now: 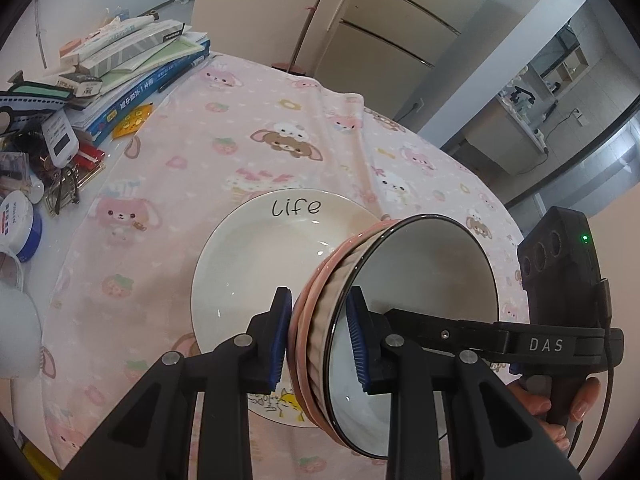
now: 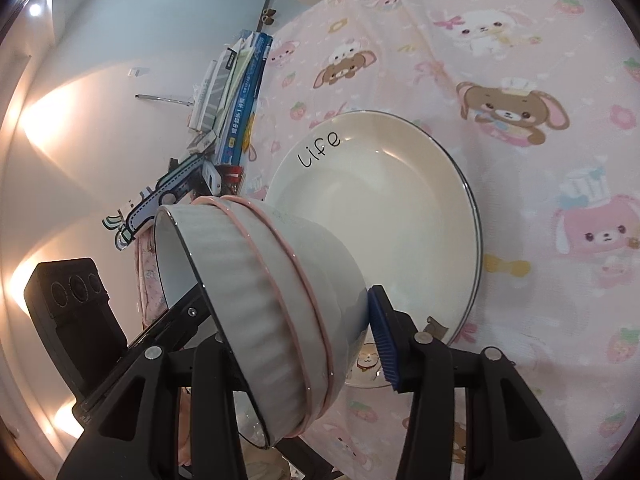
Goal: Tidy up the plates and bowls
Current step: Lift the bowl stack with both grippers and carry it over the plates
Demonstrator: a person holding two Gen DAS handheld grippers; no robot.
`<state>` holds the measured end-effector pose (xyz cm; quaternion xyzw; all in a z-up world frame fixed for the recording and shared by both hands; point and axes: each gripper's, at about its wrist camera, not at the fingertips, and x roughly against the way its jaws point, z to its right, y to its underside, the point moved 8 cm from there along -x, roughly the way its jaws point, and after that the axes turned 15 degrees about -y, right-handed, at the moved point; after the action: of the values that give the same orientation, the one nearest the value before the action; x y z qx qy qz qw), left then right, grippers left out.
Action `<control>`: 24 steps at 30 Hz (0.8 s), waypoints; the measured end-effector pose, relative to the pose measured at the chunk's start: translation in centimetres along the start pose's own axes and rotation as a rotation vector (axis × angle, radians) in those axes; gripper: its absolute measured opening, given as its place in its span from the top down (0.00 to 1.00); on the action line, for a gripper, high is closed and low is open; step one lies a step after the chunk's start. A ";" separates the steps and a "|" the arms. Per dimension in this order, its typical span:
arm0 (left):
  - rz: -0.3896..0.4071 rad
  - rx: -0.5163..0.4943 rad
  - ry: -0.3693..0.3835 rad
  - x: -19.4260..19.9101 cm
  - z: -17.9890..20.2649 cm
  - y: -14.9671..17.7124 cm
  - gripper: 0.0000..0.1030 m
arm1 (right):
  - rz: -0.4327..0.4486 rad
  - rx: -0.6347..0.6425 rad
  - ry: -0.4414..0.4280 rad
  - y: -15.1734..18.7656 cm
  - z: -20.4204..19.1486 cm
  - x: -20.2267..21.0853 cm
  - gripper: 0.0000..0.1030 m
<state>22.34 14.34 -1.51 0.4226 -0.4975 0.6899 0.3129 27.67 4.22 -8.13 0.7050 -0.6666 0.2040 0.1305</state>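
We see our right gripper (image 2: 304, 344) clamped on the rims of stacked bowls (image 2: 276, 308), tipped on their side with the opening facing left, one blue pad (image 2: 384, 340) pressing the outer wall. Behind them a white plate (image 2: 392, 216) lettered "Life" lies flat on the pink cartoon cloth (image 2: 540, 160). The left gripper (image 2: 176, 316) reaches into the bowls from the left, and books (image 2: 240, 96) are piled beyond the cloth's edge.

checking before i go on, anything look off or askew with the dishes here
The stacked bowls are tipped on their side in the air, opening sideways, with both the left gripper and the right gripper clamped on them above the "life" plate. The pink tablecloth is creased behind the plate. Nothing looks spilled or broken.
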 end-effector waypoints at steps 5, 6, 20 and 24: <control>-0.017 -0.004 0.003 -1.1 -0.3 -0.2 0.72 | -0.012 -0.015 0.011 -0.3 0.7 -0.7 0.56; -0.021 -0.003 0.004 -1.3 -0.4 -0.2 0.72 | -0.013 -0.018 0.014 -0.3 0.8 -0.9 0.56; -0.061 0.002 0.010 -3.3 -0.8 -0.2 0.72 | -0.037 -0.037 0.040 -1.0 2.1 -1.8 0.56; -0.076 0.003 0.015 -4.0 -1.0 -0.1 0.72 | -0.048 -0.033 0.055 -1.0 2.5 -2.1 0.56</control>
<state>23.95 15.26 -5.20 0.4363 -0.4778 0.6815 0.3420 28.86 5.00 -11.26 0.7127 -0.6490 0.2090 0.1652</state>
